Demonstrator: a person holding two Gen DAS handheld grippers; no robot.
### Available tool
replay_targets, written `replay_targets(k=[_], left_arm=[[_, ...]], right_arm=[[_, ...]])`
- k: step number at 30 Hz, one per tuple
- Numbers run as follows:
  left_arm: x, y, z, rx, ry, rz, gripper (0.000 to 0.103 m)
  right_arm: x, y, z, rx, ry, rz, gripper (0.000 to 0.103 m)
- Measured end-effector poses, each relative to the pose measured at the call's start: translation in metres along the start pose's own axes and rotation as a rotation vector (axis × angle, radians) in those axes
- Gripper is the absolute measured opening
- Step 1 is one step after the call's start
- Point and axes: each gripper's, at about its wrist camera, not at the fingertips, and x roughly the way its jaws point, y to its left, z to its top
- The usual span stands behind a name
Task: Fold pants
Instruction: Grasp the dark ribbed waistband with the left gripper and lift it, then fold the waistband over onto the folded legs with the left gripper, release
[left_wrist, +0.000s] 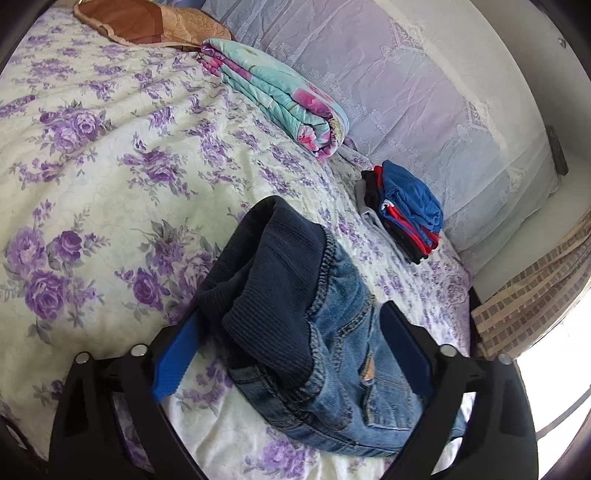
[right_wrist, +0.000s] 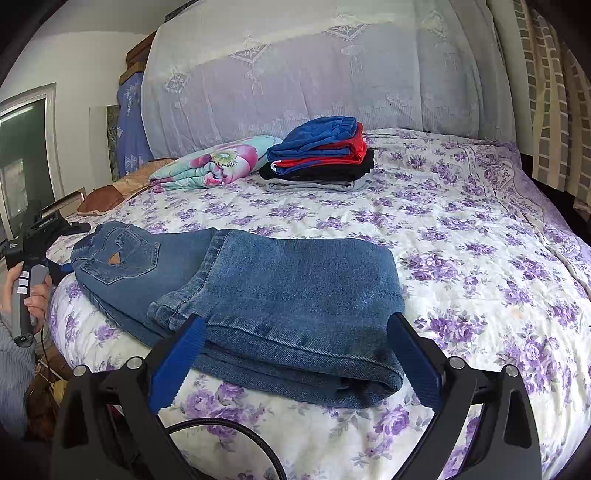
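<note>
Bed (right_wrist: 461, 236): purple-flowered white spread, fills most of both views.

Headboard cover (right_wrist: 295, 74): pale lace cloth, along the far side at 12 o'clock in the right view.

Jeans (right_wrist: 280, 295): blue denim, folded, lying on the spread at the near edge; legs doubled over, back pocket with tan patch at 10 o'clock. In the left view the waist end (left_wrist: 295, 295) shows a dark ribbed band turned up, lying between the fingers.

Quilt (right_wrist: 214, 164): teal and pink, folded, at 11 o'clock beyond the jeans, well apart from them.

Clothes stack (right_wrist: 321, 155): blue, red, black, grey, folded, just right of the quilt.

Pillow (left_wrist: 125, 22): brown and tan, at 11 o'clock in the left view.

Curtain (right_wrist: 554, 110): checked beige, at 2 o'clock.

Left gripper (left_wrist: 291, 354): fingers apart, one each side of the waist; contact cannot be told.

Right gripper (right_wrist: 295, 354): fingers apart, flanking the folded leg edge; contact cannot be told.

Left hand (right_wrist: 33, 291): at 9 o'clock, around a grey handle.
</note>
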Motion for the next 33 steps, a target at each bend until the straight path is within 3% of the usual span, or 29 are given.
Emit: replay_targets(k=[3, 6, 11, 16, 20, 26, 30, 33], left_arm=[[-0.001, 0.009, 0.002, -0.031, -0.012, 0.011, 0.062], [-0.006, 0.018, 0.004, -0.081, -0.016, -0.041, 0.053], [-0.011, 0.017, 0.003, -0.084, -0.035, -0.052, 0.033], [-0.009, 0.016, 0.003, -0.071, -0.02, -0.042, 0.034], [-0.003, 0.032, 0.002, -0.144, 0.003, -0.107, 0.037], [-0.001, 0.021, -0.005, -0.088, -0.034, -0.055, 0.039], [-0.005, 0.018, -0.005, -0.081, -0.051, -0.069, 0.028], [-0.011, 0.008, -0.006, -0.06, -0.083, -0.035, 0.025]], right_arm=[[0.0, 0.0, 0.0, 0.0, 0.0, 0.0, 0.099], [0.0, 0.0, 0.0, 0.0, 0.001, 0.0, 0.099], [0.0, 0.0, 0.0, -0.001, 0.001, 0.0, 0.099], [0.0, 0.0, 0.0, -0.001, 0.001, 0.0, 0.099], [0.0, 0.0, 0.0, 0.0, 0.001, 0.001, 0.099], [0.0, -0.001, 0.0, -0.001, 0.001, -0.001, 0.099], [-0.001, -0.001, -0.003, 0.002, -0.004, -0.002, 0.099], [-0.003, -0.002, -0.004, 0.004, -0.011, -0.004, 0.099]])
